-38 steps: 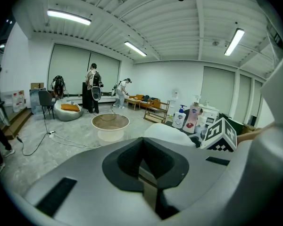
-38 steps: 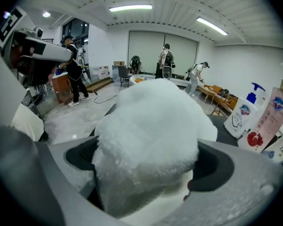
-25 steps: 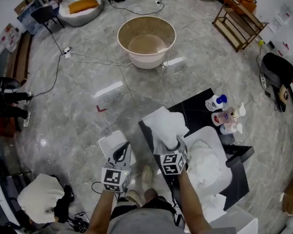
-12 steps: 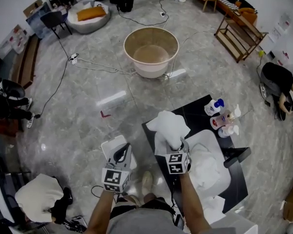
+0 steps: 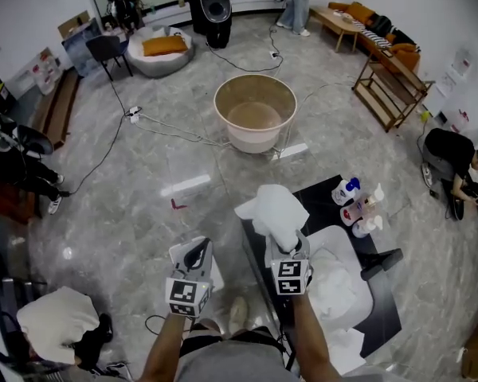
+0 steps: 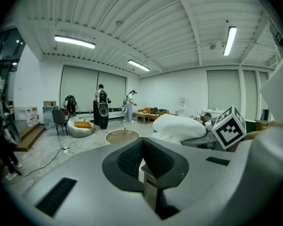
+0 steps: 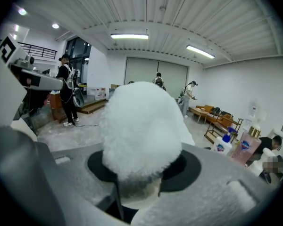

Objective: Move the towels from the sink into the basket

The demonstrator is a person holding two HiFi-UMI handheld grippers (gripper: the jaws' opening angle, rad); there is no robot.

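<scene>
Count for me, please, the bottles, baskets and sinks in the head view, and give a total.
Bottles: 3
Basket: 1
Sink: 1
Total: 5

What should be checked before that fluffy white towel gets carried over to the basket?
1. Grip: the right gripper has its jaws closed on the towel: ok.
2. Towel raised clear of the sink: ok.
3. Basket standing open on the floor ahead: ok.
4. Walkway: a cable lies across the floor near the basket: not ok, step with care.
5. Left gripper free, jaws together with nothing in them: ok.
6. Sink emptied: more white towels lie in it: not ok.
</scene>
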